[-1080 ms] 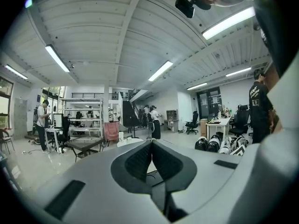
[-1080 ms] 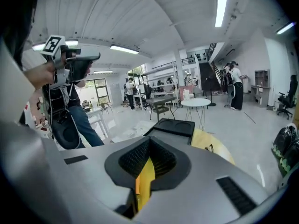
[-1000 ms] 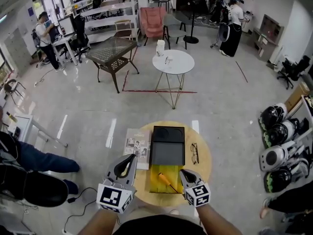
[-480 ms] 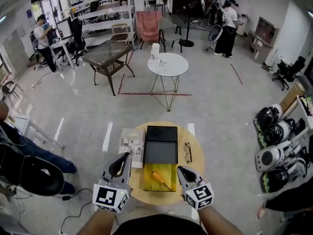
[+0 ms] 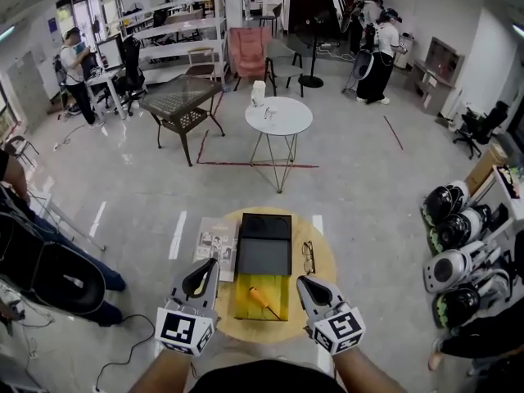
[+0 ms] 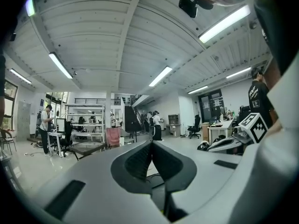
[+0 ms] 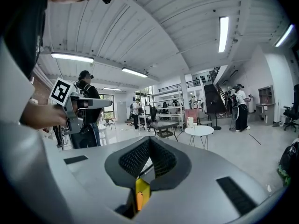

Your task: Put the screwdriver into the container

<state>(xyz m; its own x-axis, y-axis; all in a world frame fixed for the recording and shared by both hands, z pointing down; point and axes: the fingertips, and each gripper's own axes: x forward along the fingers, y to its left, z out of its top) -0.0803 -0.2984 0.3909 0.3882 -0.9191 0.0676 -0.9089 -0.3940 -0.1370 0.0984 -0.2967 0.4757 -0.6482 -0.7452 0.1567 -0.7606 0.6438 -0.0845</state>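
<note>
Screwdriver (image 5: 262, 300) lies inside the yellow container (image 5: 244, 305) on your desk (image 5: 324, 260), so your left gripper (image 5: 204, 278) and right gripper (image 5: 309, 288) flank it, fingers pressed together, empty.

Bright, even light falls from ceiling tube lamps (image 6: 161, 73) (glare streaks the glossy floor (image 5: 178, 234)); fisheye bending warps every edge, and the corners go black.

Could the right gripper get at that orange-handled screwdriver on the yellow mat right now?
Probably yes: the orange-handled screwdriver lies uncovered on the yellow rectangular mat, beside the right gripper with nothing between them. Its jaws are together, so they would need to open first.
</note>
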